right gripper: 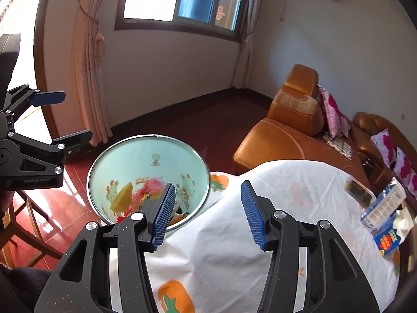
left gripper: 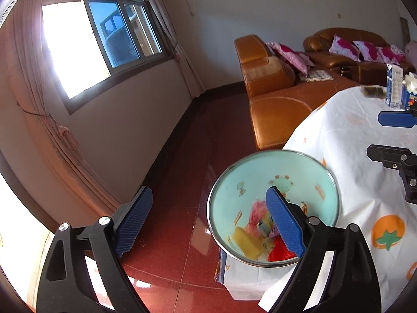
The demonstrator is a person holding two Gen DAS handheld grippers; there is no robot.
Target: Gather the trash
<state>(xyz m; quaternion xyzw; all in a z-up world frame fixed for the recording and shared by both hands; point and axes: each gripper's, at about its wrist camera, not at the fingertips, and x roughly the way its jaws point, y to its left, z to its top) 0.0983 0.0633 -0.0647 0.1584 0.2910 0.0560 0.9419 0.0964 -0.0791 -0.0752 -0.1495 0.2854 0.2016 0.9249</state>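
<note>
A pale green trash bin (left gripper: pixel 229 190) with cartoon prints and a metal rim stands on the floor by the table's edge; it also shows in the right wrist view (right gripper: pixel 146 156). Inside lie a yellow piece (left gripper: pixel 246 242), pink wrappers (left gripper: pixel 256 214) and a red scrap (left gripper: pixel 280 251). My left gripper (left gripper: pixel 211 211) is open and empty, its right finger over the bin. My right gripper (right gripper: pixel 207 203) is open and empty above the table's edge beside the bin. A blue-and-white carton (right gripper: pixel 383 206) and a dark packet (right gripper: pixel 358 191) lie on the table at the right.
The table wears a white cloth with orange fruit prints (right gripper: pixel 273 182). An orange leather sofa (left gripper: pixel 276 109) with pink cushions stands behind it. The floor is red tile (left gripper: pixel 182 169). A curtained window (left gripper: pixel 86 44) is on the left wall. A wooden chair frame (right gripper: pixel 28 224) stands at lower left.
</note>
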